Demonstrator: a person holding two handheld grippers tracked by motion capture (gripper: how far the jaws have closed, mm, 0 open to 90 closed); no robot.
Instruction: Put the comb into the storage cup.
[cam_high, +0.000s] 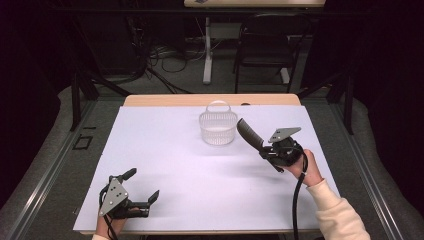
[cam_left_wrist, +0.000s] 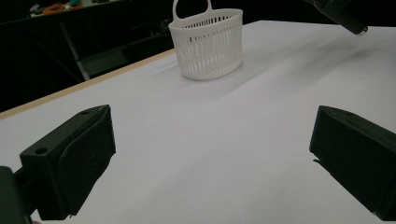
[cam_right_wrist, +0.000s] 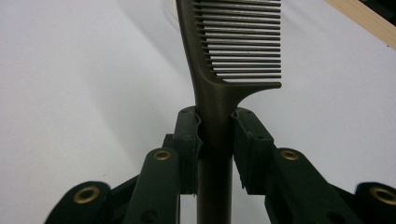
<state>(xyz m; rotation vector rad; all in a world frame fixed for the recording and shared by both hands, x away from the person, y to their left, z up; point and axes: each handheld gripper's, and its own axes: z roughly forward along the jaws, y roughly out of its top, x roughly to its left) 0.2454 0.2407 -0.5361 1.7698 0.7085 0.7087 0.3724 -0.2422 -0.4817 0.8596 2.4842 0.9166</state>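
A small white slotted basket (cam_high: 218, 127) with a handle stands on the white table (cam_high: 190, 165) near its far middle; it also appears in the left gripper view (cam_left_wrist: 208, 44). My right gripper (cam_high: 262, 146) is shut on the handle of a dark comb (cam_high: 248, 134), held above the table just right of the basket with the teeth end pointing toward it. In the right gripper view the comb (cam_right_wrist: 219, 70) rises between the two pads (cam_right_wrist: 189, 135), teeth to the right. My left gripper (cam_high: 141, 186) rests low at the near left corner, open and with nothing between its fingers (cam_left_wrist: 70, 158).
The white sheet covers most of the table, with a wooden edge (cam_high: 165, 100) along the far side. Beyond it stand a black chair (cam_high: 265, 47) and a desk leg (cam_high: 207, 50) among cables on the floor.
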